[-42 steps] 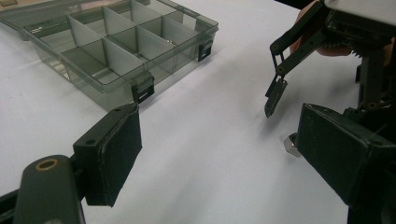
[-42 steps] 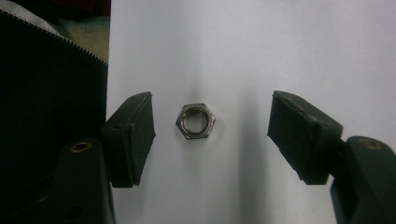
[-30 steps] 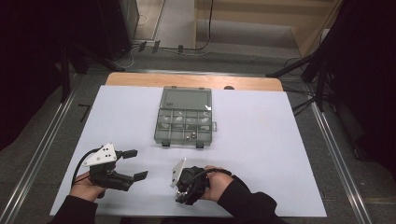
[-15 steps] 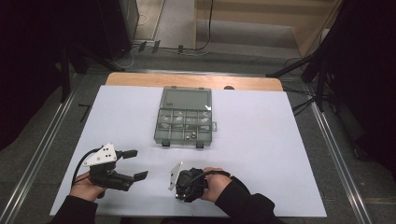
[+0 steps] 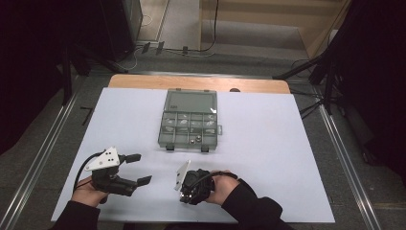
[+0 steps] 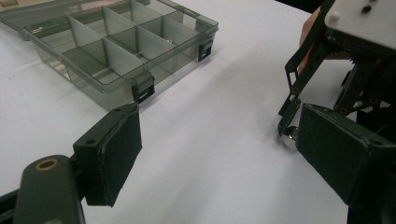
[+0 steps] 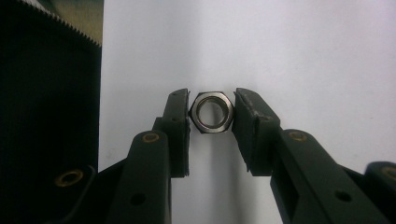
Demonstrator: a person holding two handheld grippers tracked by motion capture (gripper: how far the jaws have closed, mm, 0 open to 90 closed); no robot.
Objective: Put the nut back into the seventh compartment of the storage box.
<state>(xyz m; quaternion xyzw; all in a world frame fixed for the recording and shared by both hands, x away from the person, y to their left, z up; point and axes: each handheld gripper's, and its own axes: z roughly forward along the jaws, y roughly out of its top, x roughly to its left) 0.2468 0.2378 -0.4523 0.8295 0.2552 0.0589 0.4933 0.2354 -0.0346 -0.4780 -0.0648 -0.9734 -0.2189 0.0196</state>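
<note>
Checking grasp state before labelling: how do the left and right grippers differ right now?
Left gripper has its jaws wide apart and empty; right gripper is closed on a hex nut. In the high view the left lies level, pointing right, while the right tips down at the white table. Both are hand-held near the table's front edge.

A silver nut (image 7: 213, 112) sits between black claw pads on a white table (image 5: 268, 158), near a smoky-grey box (image 5: 189, 123).

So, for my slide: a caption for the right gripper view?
Right gripper closed on a hex nut above the white table.
</note>
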